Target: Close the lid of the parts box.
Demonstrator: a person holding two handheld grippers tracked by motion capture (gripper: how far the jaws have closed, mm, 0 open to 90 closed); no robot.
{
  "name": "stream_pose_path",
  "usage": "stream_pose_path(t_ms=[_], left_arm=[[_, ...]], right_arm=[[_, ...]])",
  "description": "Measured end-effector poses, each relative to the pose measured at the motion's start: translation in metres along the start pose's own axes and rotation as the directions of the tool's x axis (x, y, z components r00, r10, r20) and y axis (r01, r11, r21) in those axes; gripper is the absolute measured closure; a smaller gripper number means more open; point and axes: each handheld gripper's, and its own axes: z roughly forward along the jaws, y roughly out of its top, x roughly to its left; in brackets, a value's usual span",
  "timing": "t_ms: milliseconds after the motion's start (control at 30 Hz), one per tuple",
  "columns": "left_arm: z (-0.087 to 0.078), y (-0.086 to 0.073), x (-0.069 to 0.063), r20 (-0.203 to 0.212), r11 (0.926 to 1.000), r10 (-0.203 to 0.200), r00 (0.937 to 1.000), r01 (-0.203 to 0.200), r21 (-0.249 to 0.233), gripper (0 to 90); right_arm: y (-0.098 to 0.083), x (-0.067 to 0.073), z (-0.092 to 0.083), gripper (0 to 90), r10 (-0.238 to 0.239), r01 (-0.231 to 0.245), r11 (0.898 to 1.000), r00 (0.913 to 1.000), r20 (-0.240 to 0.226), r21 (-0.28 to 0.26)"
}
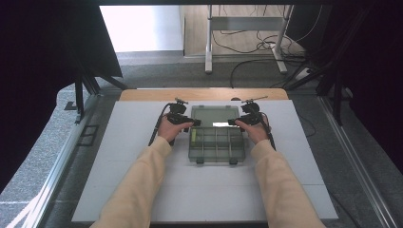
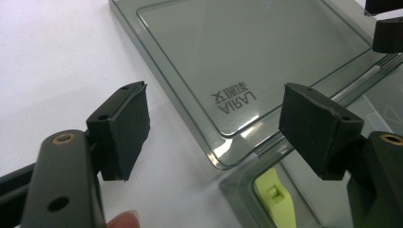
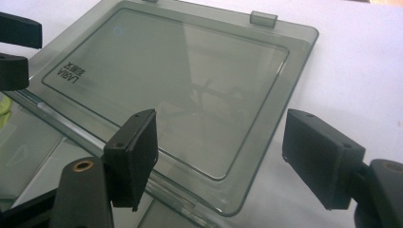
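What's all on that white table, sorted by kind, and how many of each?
Clear box, lid open flat: 1
Green piece inside it: 1
Claws, left and right, both open: 2
Total: 4

You wear pale cream long sleeves (image 1: pixel 142 183) on both arms. Each hand carries a black gripper, the left gripper (image 2: pixel 214 130) and the right gripper (image 3: pixel 221 152), with square matte pads (image 2: pixel 128 130), small screw holes, brass-coloured pins and a black cable (image 1: pixel 156 129).
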Motion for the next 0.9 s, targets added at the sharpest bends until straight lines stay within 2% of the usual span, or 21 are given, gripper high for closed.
stream_pose_path(t_ms=[133, 900], left_arm=[[0.0016, 0.0001, -0.0001, 0.001, 0.9999, -0.012, 0.9999, 0.012, 0.006, 26.0], [0.009, 0.0019, -0.0027, 0.01, 0.9997, -0.009, 0.9999, 0.009, 0.023, 26.2]], right_arm=[[-0.0001, -0.0003, 0.0012, 27.8, 0.007, -0.007, 1.0, 1.0, -0.003, 0.004], [0.0009, -0.0004, 0.008, 27.5, 0.008, -0.008, 1.0, 0.9999, 0.014, 0.028]])
